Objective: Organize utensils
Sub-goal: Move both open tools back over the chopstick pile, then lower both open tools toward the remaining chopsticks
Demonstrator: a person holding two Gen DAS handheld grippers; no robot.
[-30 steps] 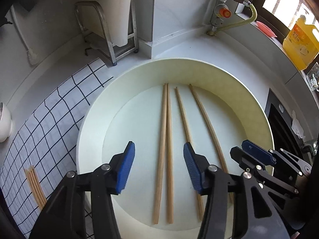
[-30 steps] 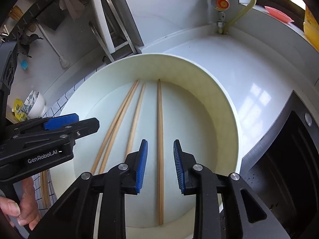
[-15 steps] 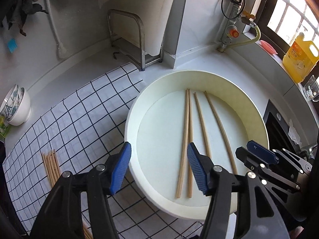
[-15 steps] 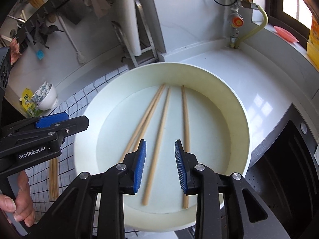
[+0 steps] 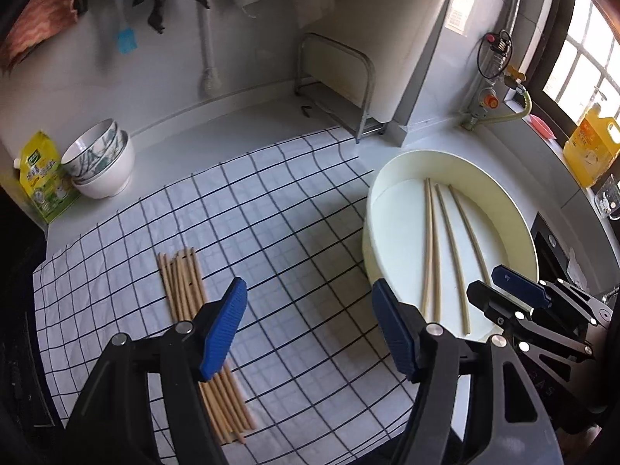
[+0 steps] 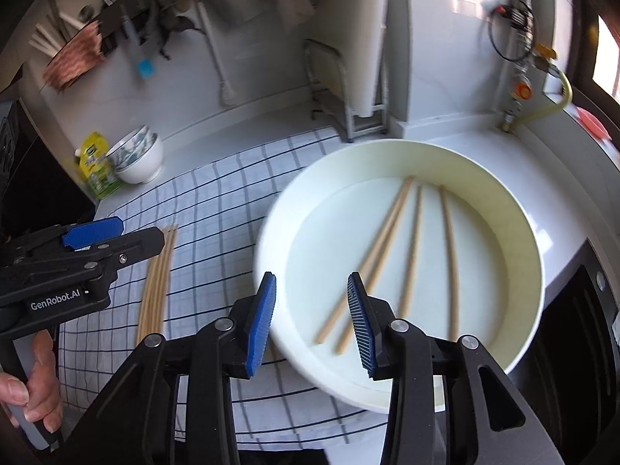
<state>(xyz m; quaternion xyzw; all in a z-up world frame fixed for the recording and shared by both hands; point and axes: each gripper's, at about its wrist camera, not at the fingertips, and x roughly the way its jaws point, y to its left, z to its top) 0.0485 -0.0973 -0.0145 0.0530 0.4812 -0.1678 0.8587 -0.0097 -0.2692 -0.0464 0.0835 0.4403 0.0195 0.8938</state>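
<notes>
Several wooden chopsticks (image 5: 445, 248) (image 6: 387, 255) lie loose inside a cream round basin (image 5: 484, 178) (image 6: 465, 170) on the white counter. A bundle of several more chopsticks (image 5: 186, 290) (image 6: 157, 279) rests on a black-checked white cloth (image 5: 271, 201) (image 6: 217, 201) to the basin's left. My left gripper (image 5: 310, 329) hangs above the cloth between bundle and basin, its jaws opening with nothing between them. My right gripper (image 6: 312, 323) hovers over the basin's near-left rim, jaws also opening and empty. Each gripper shows in the other's view: the right gripper (image 5: 519, 290), the left gripper (image 6: 77, 255).
Stacked bowls (image 5: 99, 162) and a yellow pouch (image 5: 38, 178) stand at the far left. A metal rack (image 5: 337, 89) stands by the back wall. A yellow bottle (image 5: 589, 147) sits on the right ledge and a black stove (image 5: 550, 248) lies behind the basin. A hand (image 6: 35, 379) holds the left gripper.
Both grippers have pulled back and up from over the basin and shifted left. The checked cloth and chopstick bundle have come into view. Both pairs of jaws stand wider.
</notes>
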